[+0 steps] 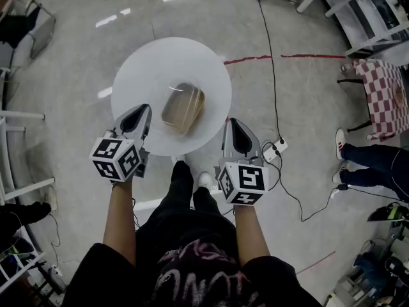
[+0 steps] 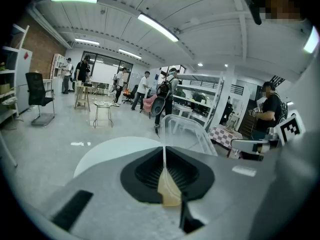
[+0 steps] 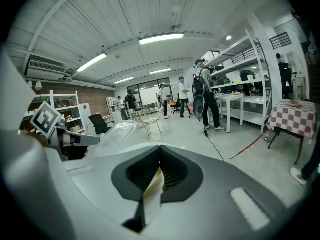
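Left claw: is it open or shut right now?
Shut. The left gripper view shows the left claw with its two jaws pressed together along a thin line, no gap showing.

The head view looks steeply down from above the person. The round white worktop (image 1: 144, 69) sits in the upper centre of the frame, with the left tongs (image 1: 137, 112) and right tongs (image 1: 234, 125) at its lower rim. Each gripper view sits low and close behind its own tongs and faces level across the room. All three views share the clear box (image 1: 183, 107). It appears right of centre in the left gripper view and left of centre in the right gripper view.
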